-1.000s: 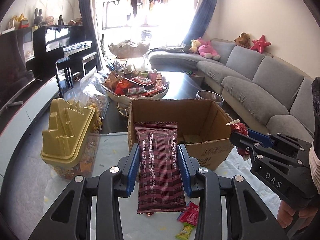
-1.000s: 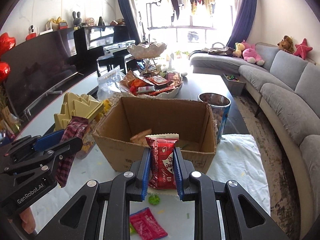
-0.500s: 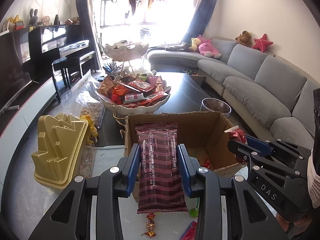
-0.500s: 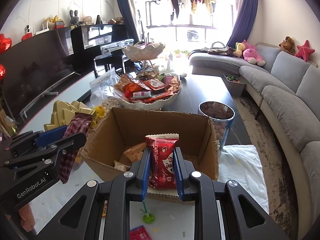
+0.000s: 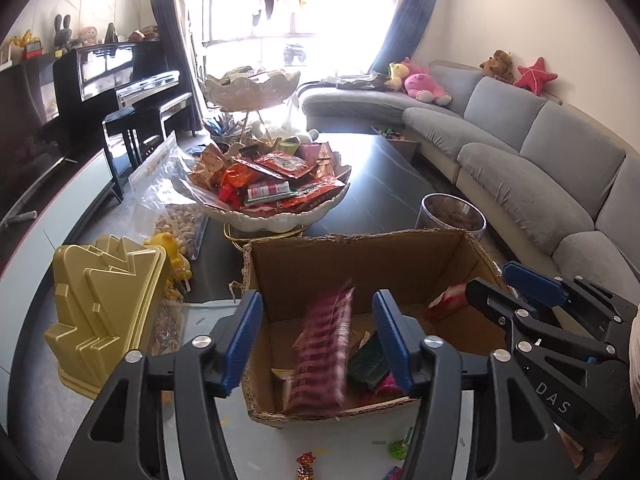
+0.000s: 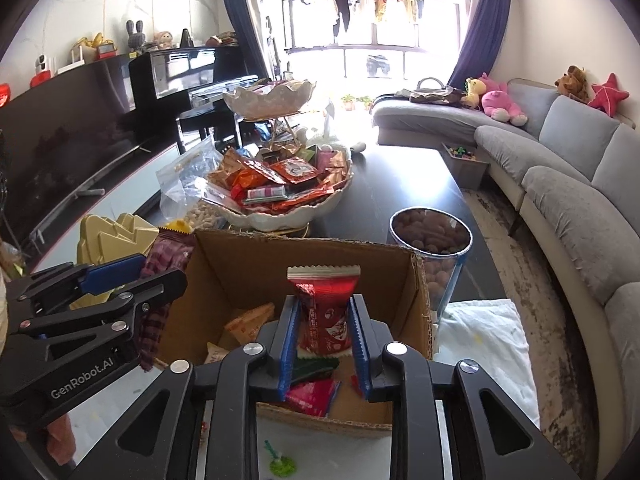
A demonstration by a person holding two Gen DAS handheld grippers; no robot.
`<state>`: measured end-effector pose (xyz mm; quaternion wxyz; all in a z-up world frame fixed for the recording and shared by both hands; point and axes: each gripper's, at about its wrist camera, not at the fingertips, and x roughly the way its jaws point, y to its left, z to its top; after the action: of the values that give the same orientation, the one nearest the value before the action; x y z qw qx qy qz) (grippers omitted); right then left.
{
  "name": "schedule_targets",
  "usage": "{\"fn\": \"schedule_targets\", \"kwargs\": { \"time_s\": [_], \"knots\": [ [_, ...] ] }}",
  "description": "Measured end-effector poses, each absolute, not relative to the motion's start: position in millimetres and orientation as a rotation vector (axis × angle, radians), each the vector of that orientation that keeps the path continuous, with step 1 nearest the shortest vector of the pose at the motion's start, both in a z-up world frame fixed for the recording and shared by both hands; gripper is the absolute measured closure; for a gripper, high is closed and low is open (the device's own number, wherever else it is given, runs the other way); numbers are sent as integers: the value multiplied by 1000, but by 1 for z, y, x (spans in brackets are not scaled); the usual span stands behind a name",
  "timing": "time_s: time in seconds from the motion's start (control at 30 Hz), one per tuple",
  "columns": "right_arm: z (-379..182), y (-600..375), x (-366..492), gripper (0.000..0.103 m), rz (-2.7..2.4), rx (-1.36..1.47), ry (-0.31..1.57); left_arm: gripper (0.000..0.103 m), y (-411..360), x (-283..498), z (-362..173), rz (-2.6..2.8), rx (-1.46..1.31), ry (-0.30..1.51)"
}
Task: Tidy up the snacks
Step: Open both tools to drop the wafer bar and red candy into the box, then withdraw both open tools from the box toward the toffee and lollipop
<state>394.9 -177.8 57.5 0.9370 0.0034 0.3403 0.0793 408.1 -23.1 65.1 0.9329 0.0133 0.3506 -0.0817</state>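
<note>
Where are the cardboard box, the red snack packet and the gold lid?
cardboard box [image 5: 352, 268]: left wrist view, inner back wall.
red snack packet [image 6: 324, 312]: right wrist view, middle of the wrapper between the fingers.
gold lid [image 5: 104, 304]: left wrist view, stepped top face.

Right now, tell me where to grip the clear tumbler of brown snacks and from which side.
Grip the clear tumbler on its wall just below the rim, probably coming from the sofa side, once the right gripper drops its red packet. It stands upright and round, and the cardboard box crowds the other side.
</note>
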Motion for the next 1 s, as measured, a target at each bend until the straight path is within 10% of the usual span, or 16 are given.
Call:
{"fn": "schedule_targets", "kwargs": {
  "time_s": [1.0],
  "knots": [
    [40,-160,296,58,235,-40,700,36,4,292,47,-157,70,709]
  ]
}}
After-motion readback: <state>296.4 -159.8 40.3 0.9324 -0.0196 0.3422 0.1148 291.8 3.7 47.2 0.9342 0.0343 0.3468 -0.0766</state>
